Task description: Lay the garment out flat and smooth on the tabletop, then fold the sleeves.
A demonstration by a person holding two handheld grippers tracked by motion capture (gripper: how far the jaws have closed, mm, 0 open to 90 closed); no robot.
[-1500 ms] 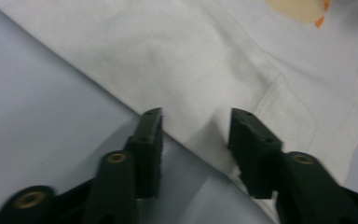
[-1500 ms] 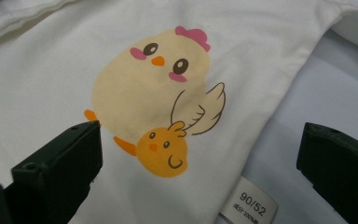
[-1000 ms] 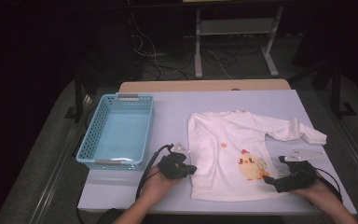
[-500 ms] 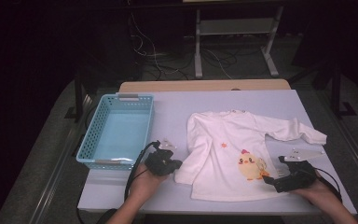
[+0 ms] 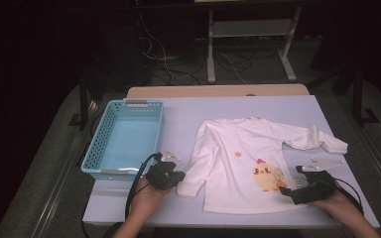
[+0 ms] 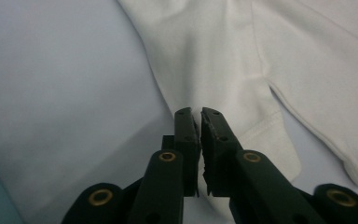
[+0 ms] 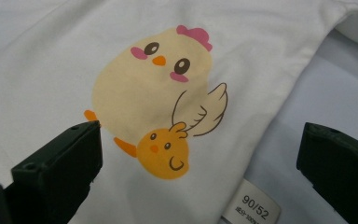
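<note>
The left hand-held gripper [image 5: 177, 177], clamped on the shirt's [image 5: 238, 168] sleeve [image 6: 214, 70], had dragged it leftward, spreading it; the right hand-held gripper [image 5: 287, 192] gaped open.

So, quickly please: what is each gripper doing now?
Left gripper: closed on the cuff of the shirt sleeve.
Right gripper: open, holding nothing, jaws on either side of the chick print.
</note>
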